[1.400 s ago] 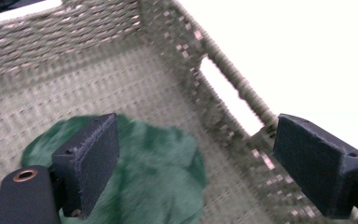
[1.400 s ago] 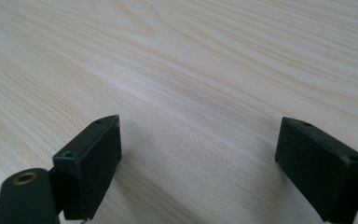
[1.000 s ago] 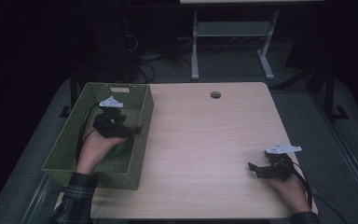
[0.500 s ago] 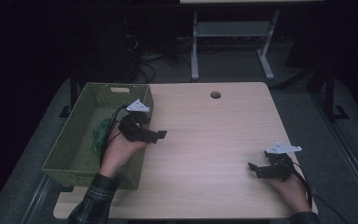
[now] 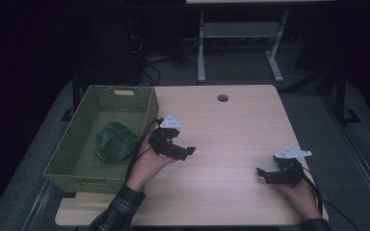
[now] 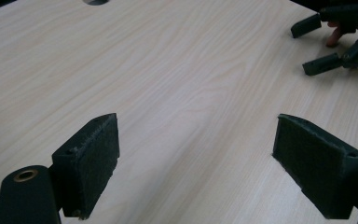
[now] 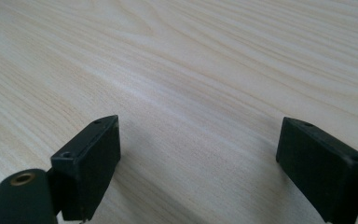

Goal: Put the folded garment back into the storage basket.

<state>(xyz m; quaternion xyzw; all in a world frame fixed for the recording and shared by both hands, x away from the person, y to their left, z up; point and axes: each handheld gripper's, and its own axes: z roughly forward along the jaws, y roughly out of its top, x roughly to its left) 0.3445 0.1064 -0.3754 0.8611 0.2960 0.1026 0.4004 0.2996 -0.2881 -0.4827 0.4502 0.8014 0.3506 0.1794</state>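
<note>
A green woven basket [image 5: 82, 174] stands on the left part of the wooden table [image 5: 231, 130]. Inside it lies a crumpled dark green thing [image 5: 115, 142]. In the high view my left gripper [image 5: 182, 152] hovers over the table just right of the basket, open. Its own view shows the left gripper [image 6: 196, 140] with jaws wide apart and bare wood between them. Near the front right corner my right gripper [image 5: 262, 176] rests low, open and pointing left. Only tabletop lies between the jaws of the right gripper [image 7: 198, 140] in its own view.
A round cable hole [image 5: 222, 97] sits at the table's far edge. Beyond the table stands a metal frame [image 5: 236, 38] on a dark floor with cables. The other hand's gripper [image 6: 321, 46] appears at the top right of the left gripper view.
My left gripper has moved right, out of the basket and over the table. The green thing in the basket is now uncovered. The right gripper has kept still.
</note>
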